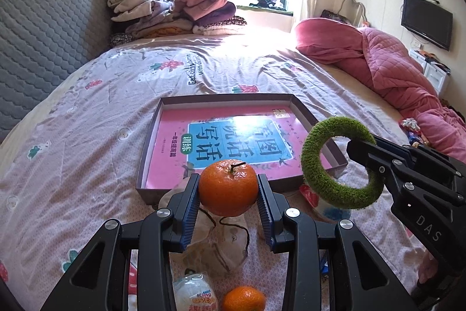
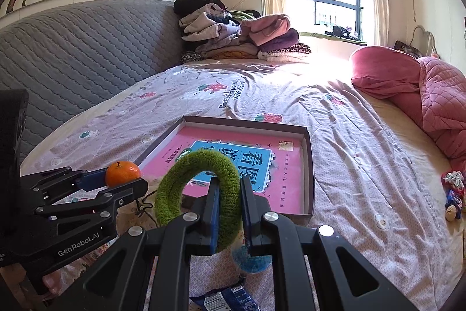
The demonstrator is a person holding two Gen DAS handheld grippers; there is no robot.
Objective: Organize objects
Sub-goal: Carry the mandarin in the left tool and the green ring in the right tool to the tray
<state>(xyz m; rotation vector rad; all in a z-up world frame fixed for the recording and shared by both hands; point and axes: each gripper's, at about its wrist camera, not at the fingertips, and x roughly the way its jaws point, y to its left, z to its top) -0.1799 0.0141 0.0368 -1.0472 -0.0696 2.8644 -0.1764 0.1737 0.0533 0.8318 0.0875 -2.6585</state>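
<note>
Orange fruit: a mandarin [image 1: 227, 188] with a short stem, pinched between both pads of the left claw [image 1: 228, 194], raised above the bed [image 1: 87, 118] just before the box's near edge.
Green ring: a fuzzy loop [image 2: 201, 194], upright, its band clamped by the right claw [image 2: 228, 212].
Box: shallow tray [image 1: 151, 136] on the bedsheet, holding a pink book [image 1: 233, 142].
Second mandarin: [image 1: 244, 298] lies on the sheet beside a Kinder egg [image 1: 195, 293].
</note>
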